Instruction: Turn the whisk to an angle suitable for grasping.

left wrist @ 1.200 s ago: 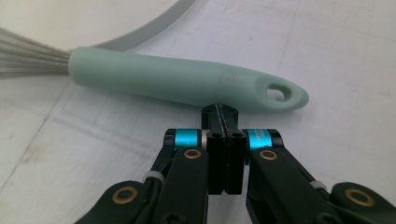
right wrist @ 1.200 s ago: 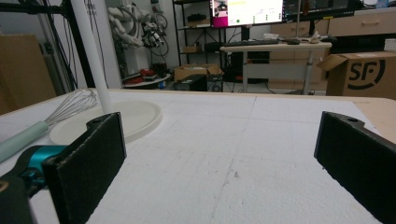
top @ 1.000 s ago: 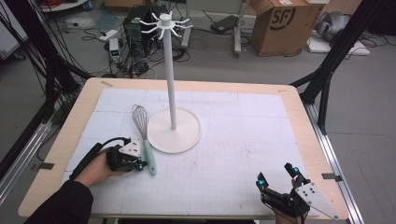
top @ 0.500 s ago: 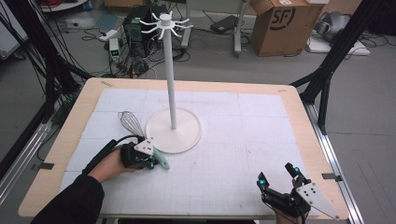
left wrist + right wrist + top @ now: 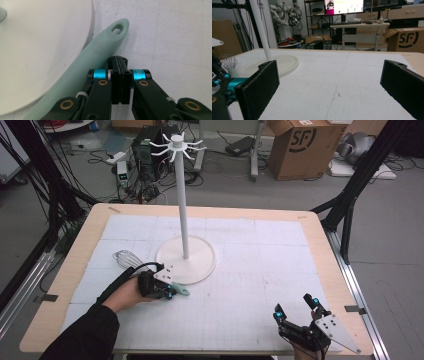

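A whisk with a wire head (image 5: pixel 127 259) and a mint-green handle (image 5: pixel 100 50) lies on the white mat, against the round base of a tall white hook stand (image 5: pixel 200 265). My left gripper (image 5: pixel 170 291) rests over the handle's end. Its jaws are shut on each other, and the handle runs along their left side, not between them. The handle's tip has a hanging hole and touches the base's rim (image 5: pixel 82 37). My right gripper (image 5: pixel 296 306) stands open at the front right, nothing between its pads (image 5: pixel 259 85). The right gripper view shows the whisk's head (image 5: pixel 229 62) far left.
The stand's pole (image 5: pixel 183 205) rises from the table's middle, with hooks at its top. The wooden table edge (image 5: pixel 320 227) frames the mat. Beyond the table are cables, a computer case and a cardboard box (image 5: pixel 300 147) on the floor.
My left gripper has moved right along the base's rim. The whisk has swung with it: its handle end went right, its wire head drifted left. The right gripper has stayed still.
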`<state>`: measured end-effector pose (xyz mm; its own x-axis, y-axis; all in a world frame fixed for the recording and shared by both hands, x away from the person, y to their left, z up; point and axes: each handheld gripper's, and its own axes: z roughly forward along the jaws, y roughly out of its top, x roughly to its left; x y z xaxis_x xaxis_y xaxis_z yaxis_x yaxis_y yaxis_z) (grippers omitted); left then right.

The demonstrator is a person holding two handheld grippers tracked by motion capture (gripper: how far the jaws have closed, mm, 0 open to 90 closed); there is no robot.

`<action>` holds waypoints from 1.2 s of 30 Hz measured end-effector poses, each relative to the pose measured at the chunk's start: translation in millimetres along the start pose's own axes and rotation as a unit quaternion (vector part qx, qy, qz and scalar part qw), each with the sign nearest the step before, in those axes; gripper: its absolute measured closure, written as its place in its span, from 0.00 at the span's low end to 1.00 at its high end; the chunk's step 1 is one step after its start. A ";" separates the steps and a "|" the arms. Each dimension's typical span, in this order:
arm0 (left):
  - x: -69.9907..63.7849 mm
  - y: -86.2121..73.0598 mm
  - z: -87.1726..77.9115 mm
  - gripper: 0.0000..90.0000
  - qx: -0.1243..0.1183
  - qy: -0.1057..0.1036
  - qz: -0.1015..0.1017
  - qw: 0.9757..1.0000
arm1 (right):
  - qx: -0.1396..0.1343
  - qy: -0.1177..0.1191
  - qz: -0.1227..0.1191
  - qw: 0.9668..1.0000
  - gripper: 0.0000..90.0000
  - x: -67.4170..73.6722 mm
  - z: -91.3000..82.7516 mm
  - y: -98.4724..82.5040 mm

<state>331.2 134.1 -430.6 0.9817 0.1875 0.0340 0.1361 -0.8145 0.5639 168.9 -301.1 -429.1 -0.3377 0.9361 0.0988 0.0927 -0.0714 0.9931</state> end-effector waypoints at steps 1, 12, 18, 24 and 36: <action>0.2 0.8 0.2 1.00 -0.002 -0.001 0.000 1.000 | -0.001 -0.001 0.001 1.000 0.01 -0.4 -0.2 0.1; -1.1 9.9 3.6 1.00 -0.006 -0.001 0.006 1.000 | 0.000 -0.001 0.001 1.000 0.01 -0.3 -0.1 0.0; -1.5 12.4 5.1 1.00 -0.007 -0.003 0.007 1.000 | -0.001 -0.002 0.001 1.000 0.01 -1.4 -0.2 -0.2; -1.6 11.5 3.9 0.97 -0.005 -0.005 0.008 1.000 | -0.001 -0.002 0.002 1.000 0.01 -1.1 -0.6 -0.2; 2.6 8.6 -20.9 0.56 -0.063 0.027 -0.010 0.998 | 0.002 0.001 0.000 1.000 0.01 0.1 -0.3 -0.4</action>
<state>332.2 139.1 -408.4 0.9700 0.2344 0.0644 0.1338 -0.7360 0.6637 168.5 -301.1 -429.5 -0.3387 0.9358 0.0980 0.0959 -0.0693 0.9930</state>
